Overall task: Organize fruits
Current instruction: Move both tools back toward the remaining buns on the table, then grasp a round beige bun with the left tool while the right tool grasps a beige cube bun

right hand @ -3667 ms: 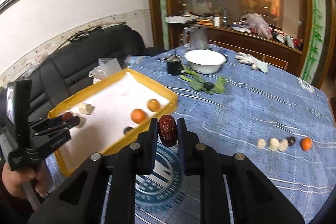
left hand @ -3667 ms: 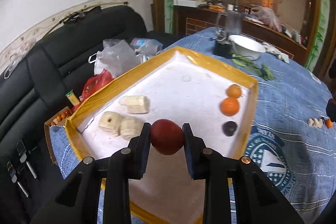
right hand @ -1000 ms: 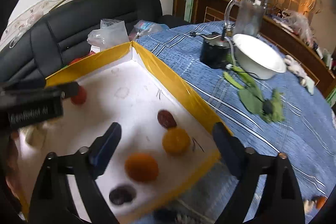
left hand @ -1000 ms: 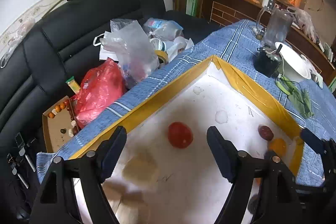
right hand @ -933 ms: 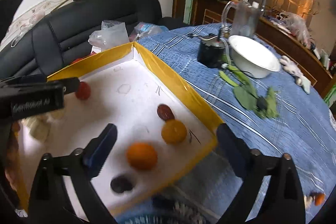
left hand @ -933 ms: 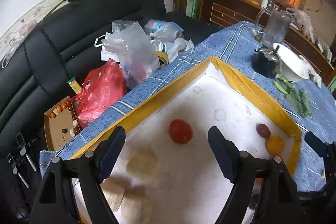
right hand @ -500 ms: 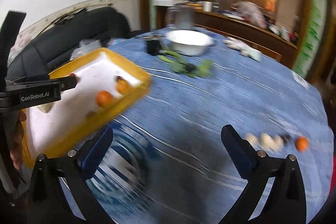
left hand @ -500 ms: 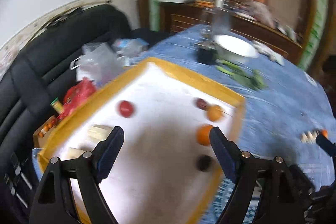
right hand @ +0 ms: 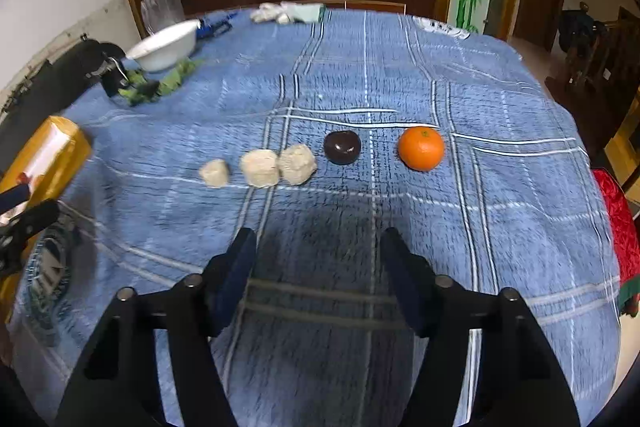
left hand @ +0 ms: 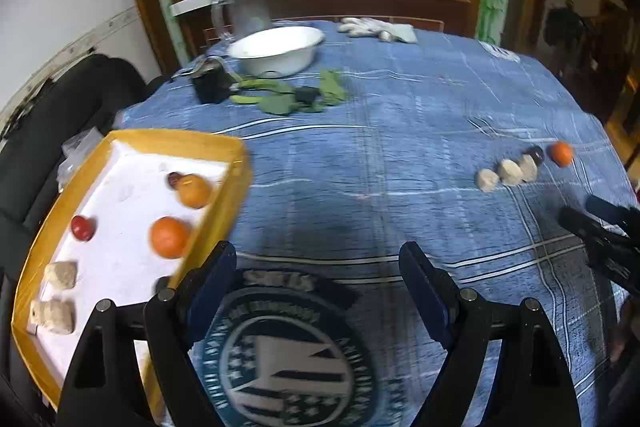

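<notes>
Part sorted: yellow tray point(left hand: 36, 259) holds oranges, red fruits, pale chunks; beyond it five pieces wait on the table point(right hand: 360, 75); both tools point(left hand: 316, 279) point(right hand: 320, 263) gape empty.

The left gripper point(left hand: 316, 287) and right gripper point(right hand: 320, 275) are each showing 2 black arms that are ending in dark blue fingers point(left hand: 210, 285). Round silver screws point(left hand: 467, 294) are sitting at the joints, 4 on each gripper.

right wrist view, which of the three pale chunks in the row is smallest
The leftmost pale chunk, at the row's end farthest from the orange; it sits apart, the other two touch.
</notes>
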Demonstrator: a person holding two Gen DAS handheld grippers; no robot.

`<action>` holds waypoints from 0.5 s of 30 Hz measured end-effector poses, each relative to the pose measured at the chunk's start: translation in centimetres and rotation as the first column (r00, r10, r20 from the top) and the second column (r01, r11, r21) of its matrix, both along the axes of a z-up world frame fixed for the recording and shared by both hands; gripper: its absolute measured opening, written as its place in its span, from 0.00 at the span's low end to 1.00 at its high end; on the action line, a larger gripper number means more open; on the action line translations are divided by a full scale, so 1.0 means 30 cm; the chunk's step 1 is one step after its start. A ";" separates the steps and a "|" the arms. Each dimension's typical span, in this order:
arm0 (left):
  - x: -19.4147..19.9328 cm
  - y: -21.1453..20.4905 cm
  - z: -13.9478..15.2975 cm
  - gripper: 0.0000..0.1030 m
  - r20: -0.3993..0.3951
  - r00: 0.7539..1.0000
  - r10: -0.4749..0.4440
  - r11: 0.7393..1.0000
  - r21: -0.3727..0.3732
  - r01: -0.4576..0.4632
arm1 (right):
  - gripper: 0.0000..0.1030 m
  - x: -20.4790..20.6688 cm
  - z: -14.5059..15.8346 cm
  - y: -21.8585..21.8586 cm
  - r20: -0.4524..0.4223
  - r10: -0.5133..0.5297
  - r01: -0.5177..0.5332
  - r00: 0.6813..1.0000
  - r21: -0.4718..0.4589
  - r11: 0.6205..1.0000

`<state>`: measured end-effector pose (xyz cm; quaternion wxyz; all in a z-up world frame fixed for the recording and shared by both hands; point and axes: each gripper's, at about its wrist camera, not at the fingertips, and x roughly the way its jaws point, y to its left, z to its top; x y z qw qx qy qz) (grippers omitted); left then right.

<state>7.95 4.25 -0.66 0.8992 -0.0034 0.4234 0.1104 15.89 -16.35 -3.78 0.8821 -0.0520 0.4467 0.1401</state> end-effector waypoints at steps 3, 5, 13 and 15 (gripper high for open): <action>0.026 -0.037 -0.014 0.81 -0.010 1.000 -0.024 1.000 0.006 0.024 | 0.53 0.054 -0.034 0.017 -0.013 0.015 -0.015 1.000 -0.020 1.000; 0.044 -0.051 -0.020 0.81 -0.009 0.999 -0.040 0.999 0.005 0.040 | 0.52 0.090 -0.042 0.034 -0.012 0.024 -0.024 1.000 -0.025 0.999; 0.169 -0.142 -0.055 0.81 -0.010 0.993 -0.115 0.993 -0.017 0.115 | 0.31 0.183 -0.046 0.087 0.013 0.062 -0.061 0.998 -0.036 0.997; 0.198 -0.170 -0.070 0.81 -0.017 0.990 -0.140 0.990 -0.014 0.140 | 0.24 0.184 -0.039 0.083 0.006 0.083 -0.083 0.997 -0.012 0.997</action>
